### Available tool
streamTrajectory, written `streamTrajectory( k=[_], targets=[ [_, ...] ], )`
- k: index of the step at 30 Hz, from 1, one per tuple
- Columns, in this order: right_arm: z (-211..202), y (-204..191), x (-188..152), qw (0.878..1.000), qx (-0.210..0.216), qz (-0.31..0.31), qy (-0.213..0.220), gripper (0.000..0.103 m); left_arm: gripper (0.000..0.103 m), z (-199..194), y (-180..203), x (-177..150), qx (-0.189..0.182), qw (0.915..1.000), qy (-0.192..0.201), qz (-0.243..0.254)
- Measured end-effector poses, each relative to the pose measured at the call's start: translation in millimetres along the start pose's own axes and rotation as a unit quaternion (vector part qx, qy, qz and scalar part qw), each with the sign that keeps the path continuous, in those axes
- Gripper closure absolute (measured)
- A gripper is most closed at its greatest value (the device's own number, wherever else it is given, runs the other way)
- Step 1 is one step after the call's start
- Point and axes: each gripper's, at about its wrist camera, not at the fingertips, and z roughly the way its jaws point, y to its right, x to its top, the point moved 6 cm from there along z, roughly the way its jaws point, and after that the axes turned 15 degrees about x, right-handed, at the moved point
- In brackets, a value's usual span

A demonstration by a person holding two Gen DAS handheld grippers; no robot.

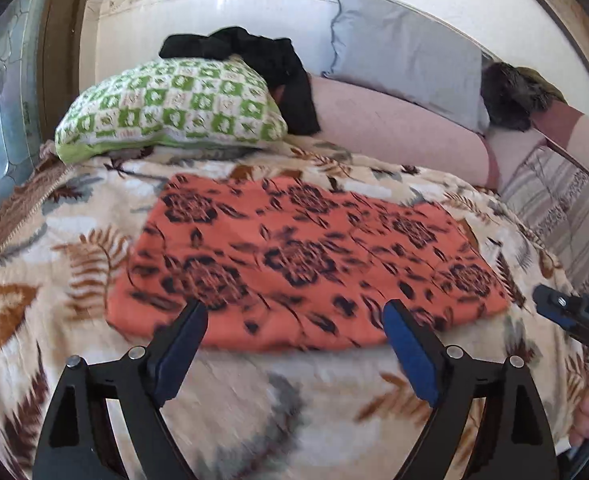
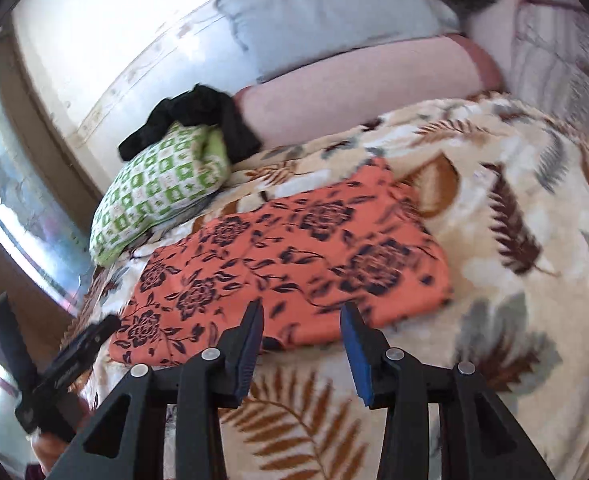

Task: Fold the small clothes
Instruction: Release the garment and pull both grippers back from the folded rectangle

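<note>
Left wrist view: left gripper, fingers spread wide and empty, poised at the near edge of the orange floral garment, which lies flat on the leaf-print blanket. Right wrist view: right gripper, fingers partly apart, empty, beside the same hem, suggesting a fold just laid.

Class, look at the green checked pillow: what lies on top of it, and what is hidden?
A black garment is draped over the back of the green checked pillow and hangs down its side. The pillow's rear edge beneath it is covered.
</note>
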Motion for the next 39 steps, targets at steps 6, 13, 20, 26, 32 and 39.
streamTrajectory(
  k=[6, 13, 20, 26, 32, 39],
  targets=[
    [-21.0, 20.1, 21.4, 0.999, -0.005, 0.011, 0.03, 0.055, 0.013, -38.8, 57.9, -11.8, 0.011, 0.9973, -0.031, 0.065],
    [-16.8, 35.8, 27.9, 0.999, -0.012, 0.031, 0.029, 0.046, 0.012, -52.6, 108.1, 15.0, 0.042, 0.9963, -0.044, 0.062],
    [8.5, 75.9, 31.1, 0.993, -0.045, 0.106, 0.013, 0.046, 0.012, -40.2, 139.8, -5.9, 0.068, 0.9844, -0.06, 0.151],
    [22.0, 66.6, 30.9, 0.996, -0.039, 0.083, 0.007, 0.046, 0.012, -42.3, 149.2, 4.3, 0.086, 0.9825, -0.036, 0.161],
    [19.0, 64.7, 34.9, 0.997, -0.04, 0.07, 0.016, 0.046, 0.012, -33.1, 150.1, 2.5, 0.089, 0.9833, -0.049, 0.151],
    [16.2, 67.5, 34.6, 0.996, -0.039, 0.076, 0.019, 0.046, 0.012, -29.6, 138.9, -6.9, 0.092, 0.984, -0.065, 0.138]
  ],
)
